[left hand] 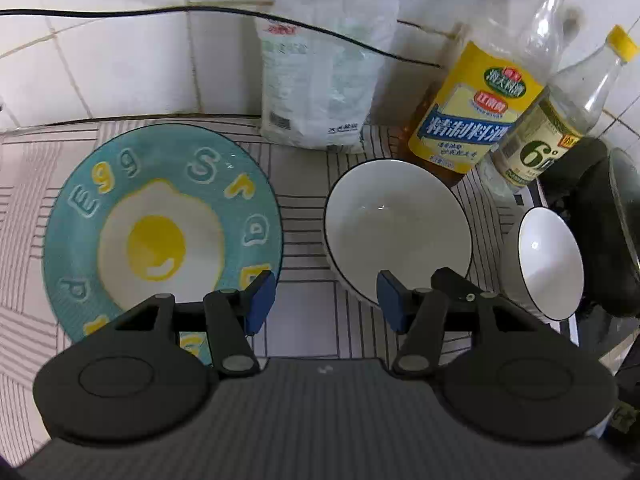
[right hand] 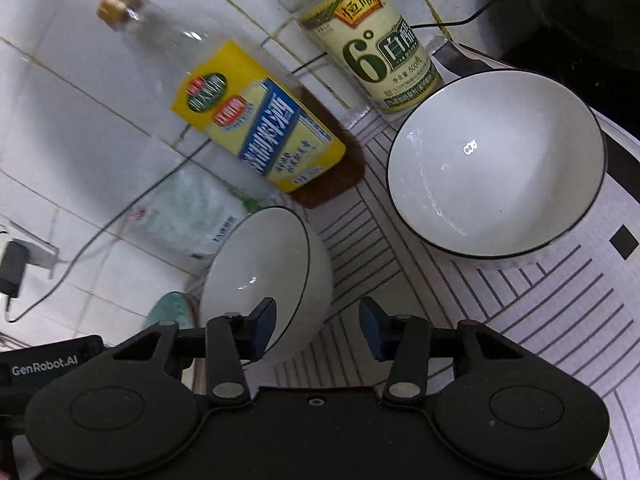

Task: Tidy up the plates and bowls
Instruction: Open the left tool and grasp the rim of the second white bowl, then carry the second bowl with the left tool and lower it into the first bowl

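Note:
A teal plate [left hand: 160, 232] with a fried-egg picture lies on the striped mat at the left. A white bowl [left hand: 396, 232] with a dark rim stands right of it, and a second white bowl [left hand: 550, 264] stands further right. My left gripper [left hand: 326, 304] is open and empty, above the gap between the plate and the first bowl. In the right wrist view the first bowl [right hand: 260, 272] is at lower left and the second bowl [right hand: 496, 160] at upper right. My right gripper [right hand: 318, 330] is open and empty, its left finger over the first bowl's rim.
A yellow-labelled cooking wine bottle [left hand: 472, 120] and a vinegar bottle [left hand: 540, 144] stand behind the bowls by the tiled wall. A white bag [left hand: 320, 76] leans on the wall. A black cable [left hand: 160, 12] runs along the wall. A dark pan [left hand: 612, 224] sits far right.

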`<state>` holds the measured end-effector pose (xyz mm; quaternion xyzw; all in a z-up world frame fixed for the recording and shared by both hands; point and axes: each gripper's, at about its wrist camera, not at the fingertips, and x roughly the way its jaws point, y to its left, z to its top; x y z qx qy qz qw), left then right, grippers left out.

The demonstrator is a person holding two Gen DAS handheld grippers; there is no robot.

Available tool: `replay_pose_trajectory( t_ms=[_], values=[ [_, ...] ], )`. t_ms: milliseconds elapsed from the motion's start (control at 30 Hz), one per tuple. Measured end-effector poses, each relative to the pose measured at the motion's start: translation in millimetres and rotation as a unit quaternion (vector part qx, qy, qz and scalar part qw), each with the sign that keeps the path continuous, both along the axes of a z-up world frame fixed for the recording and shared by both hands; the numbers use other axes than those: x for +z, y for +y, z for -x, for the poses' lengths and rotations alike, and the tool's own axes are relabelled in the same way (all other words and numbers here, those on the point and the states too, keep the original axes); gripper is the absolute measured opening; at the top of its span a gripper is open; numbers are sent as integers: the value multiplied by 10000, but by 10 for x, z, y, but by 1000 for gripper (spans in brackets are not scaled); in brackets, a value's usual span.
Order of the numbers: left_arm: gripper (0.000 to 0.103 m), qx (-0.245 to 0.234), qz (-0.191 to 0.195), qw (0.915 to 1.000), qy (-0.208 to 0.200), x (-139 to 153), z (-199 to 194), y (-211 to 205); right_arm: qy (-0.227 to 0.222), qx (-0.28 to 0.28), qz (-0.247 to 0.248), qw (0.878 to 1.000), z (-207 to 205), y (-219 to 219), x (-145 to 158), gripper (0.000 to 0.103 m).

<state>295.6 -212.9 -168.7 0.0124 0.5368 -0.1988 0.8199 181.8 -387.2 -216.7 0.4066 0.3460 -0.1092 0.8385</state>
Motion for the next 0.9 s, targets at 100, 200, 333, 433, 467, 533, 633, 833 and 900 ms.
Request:
replay_pose_trajectory(
  t_ms=[100, 200, 333, 433, 467, 533, 633, 833, 900],
  values=[
    [43, -226, -117, 9997, -41, -71, -25, -95, 303, -90, 463, 9984, -79, 68, 7, 35],
    [34, -285, -167, 9995, -6, -148, -36, -157, 563, -100, 746, 9956, -157, 94, 4, 17],
    [11, -289, -51, 9995, 119, -171, -13, -170, 561, -216, 434, 9972, -155, 18, -70, 6],
    [11, -400, -211, 9990, 28, -121, 65, -203, 567, -183, 411, 9974, -138, 43, -40, 8],
    [11, -418, -216, 9989, 47, -104, 87, -191, 575, -155, 419, 9973, -114, 56, -16, 9],
    [11, -425, -161, 9989, 113, -62, 127, -140, 535, -125, 332, 9979, -69, 63, 17, 10],
    [11, -405, -135, 9990, 144, 21, 240, -76, 415, -58, 146, 9990, 65, 37, 96, 11],
    [10, -382, -289, 9988, -66, 208, 577, -6, 311, 191, 109, 9993, 322, 120, 294, 12],
    [10, -321, -268, 9991, -54, 268, 690, 41, 270, 260, 79, 9993, 406, 147, 358, 13]
  ],
)
